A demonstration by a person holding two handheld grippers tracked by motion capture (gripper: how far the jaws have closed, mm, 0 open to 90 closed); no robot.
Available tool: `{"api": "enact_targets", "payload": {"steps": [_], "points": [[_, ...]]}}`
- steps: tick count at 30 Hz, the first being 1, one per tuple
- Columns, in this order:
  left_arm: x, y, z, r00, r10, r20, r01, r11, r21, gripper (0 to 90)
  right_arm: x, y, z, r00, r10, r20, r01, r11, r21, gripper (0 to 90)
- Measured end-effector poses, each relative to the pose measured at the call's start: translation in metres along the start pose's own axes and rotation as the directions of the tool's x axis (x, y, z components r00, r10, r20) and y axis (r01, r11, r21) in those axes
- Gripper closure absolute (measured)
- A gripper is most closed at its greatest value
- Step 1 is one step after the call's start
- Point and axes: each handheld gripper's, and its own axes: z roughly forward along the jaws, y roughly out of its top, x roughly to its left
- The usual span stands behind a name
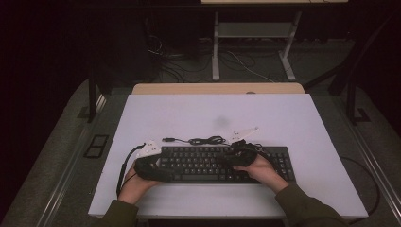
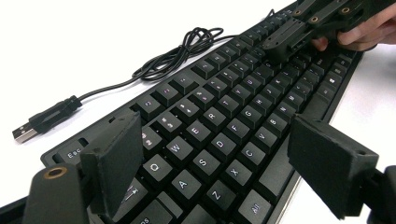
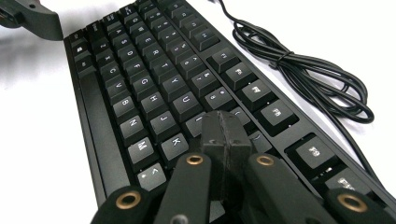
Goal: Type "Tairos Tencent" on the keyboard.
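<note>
A black keyboard (image 1: pixel 208 163) lies across the near half of the white table (image 1: pixel 189 113). Its black cable (image 1: pixel 203 140) is bundled just behind it and ends in a loose USB plug (image 2: pixel 28 130). My left gripper (image 2: pixel 219 158) is open, its two pads standing wide apart over the left end of the keyboard (image 2: pixel 219 116), above the letter keys. My right gripper (image 3: pixel 225 130) is shut with nothing between its pads. Its joined tips rest on the keys right of the K on the keyboard (image 3: pixel 154 84). In the high view the left gripper (image 1: pixel 158 165) and right gripper (image 1: pixel 231 158) are both over the keyboard.
The bundled cable (image 3: pixel 299 74) lies on the bare table behind the keyboard. A tan desk edge (image 1: pixel 217 88) borders the table's far side, and beyond it a metal frame (image 1: pixel 255 42) stands among floor cables. Both forearms come in over the near table edge.
</note>
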Motion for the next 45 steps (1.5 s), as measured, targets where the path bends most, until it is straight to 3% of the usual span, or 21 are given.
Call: {"api": "enact_targets", "payload": {"steps": [25,34,40,45], "points": [[0.0,0.0,0.0,1.0,-0.001,-0.006,0.001,1.0,-0.002,17.4,0.001,-0.001,0.003,0.9999,-0.008,0.008,0.007,1.0,0.016,89.4],[0.001,0.0,-0.001,1.0,-0.001,-0.008,0.001,1.0,-0.002,17.4,0.003,0.001,-0.003,1.0,-0.007,0.003,0.007,1.0,-0.014,89.3],[0.001,0.0,-0.001,1.0,0.0,-0.008,0.0,1.0,-0.001,17.4,0.002,0.002,-0.007,1.0,0.0,-0.001,0.0,0.999,-0.036,82.1],[0.001,0.0,-0.001,1.0,0.001,-0.008,-0.001,1.0,-0.001,17.5,-0.001,0.002,-0.009,0.9999,0.012,-0.002,-0.012,0.999,-0.052,70.8]]}}
